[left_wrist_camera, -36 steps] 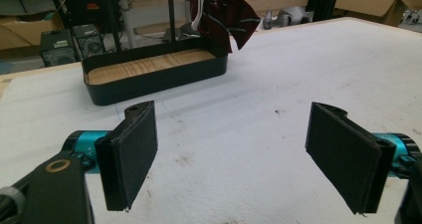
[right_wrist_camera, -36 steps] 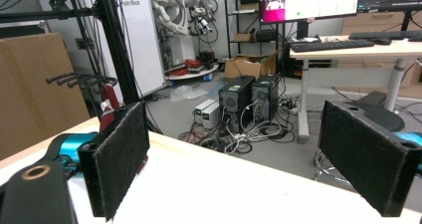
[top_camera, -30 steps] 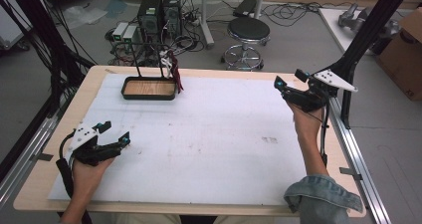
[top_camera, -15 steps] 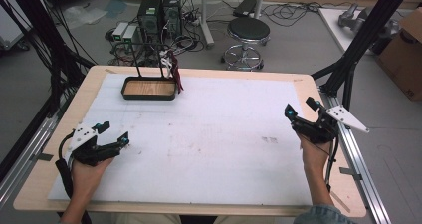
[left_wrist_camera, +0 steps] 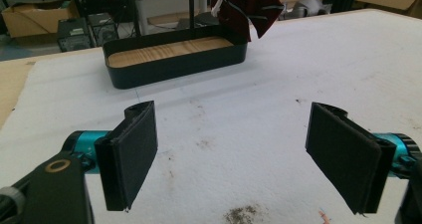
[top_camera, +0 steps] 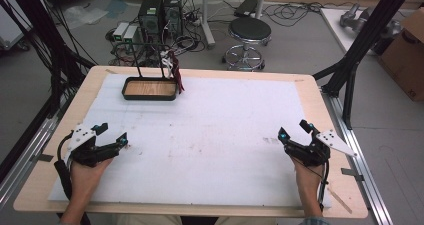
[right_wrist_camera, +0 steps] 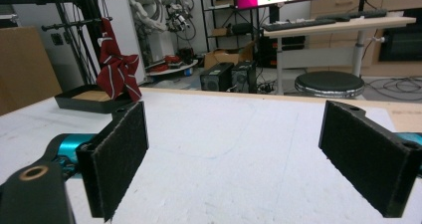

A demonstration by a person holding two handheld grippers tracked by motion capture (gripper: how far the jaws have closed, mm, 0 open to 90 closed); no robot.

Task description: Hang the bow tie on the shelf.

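Note:
A black tray (top_camera: 150,89) with a wooden floor sits at the far left of the white mat (top_camera: 220,115). A thin black stand rises from it, and a dark red striped cloth (top_camera: 176,76) hangs from its right end. My left gripper (top_camera: 113,134) rests low at the near left, open and holding nothing. In the left gripper view its pads (left_wrist_camera: 130,154) frame bare mat, with the tray (left_wrist_camera: 174,59) and cloth (left_wrist_camera: 244,7) beyond. My right gripper (top_camera: 294,130) lies at the near right, open and holding nothing. The right gripper view shows the tray (right_wrist_camera: 82,102) and cloth (right_wrist_camera: 117,69) far left.
The mat covers a wooden table (top_camera: 310,92) whose edges stay bare. Black frame struts (top_camera: 350,70) stand at the table's right side and dark cables at its left. A round stool (top_camera: 249,32) and computer towers (top_camera: 160,10) are on the floor behind.
My right gripper has come down from the table's far right edge toward the person and now lies low at the near right. The left gripper has stayed put.

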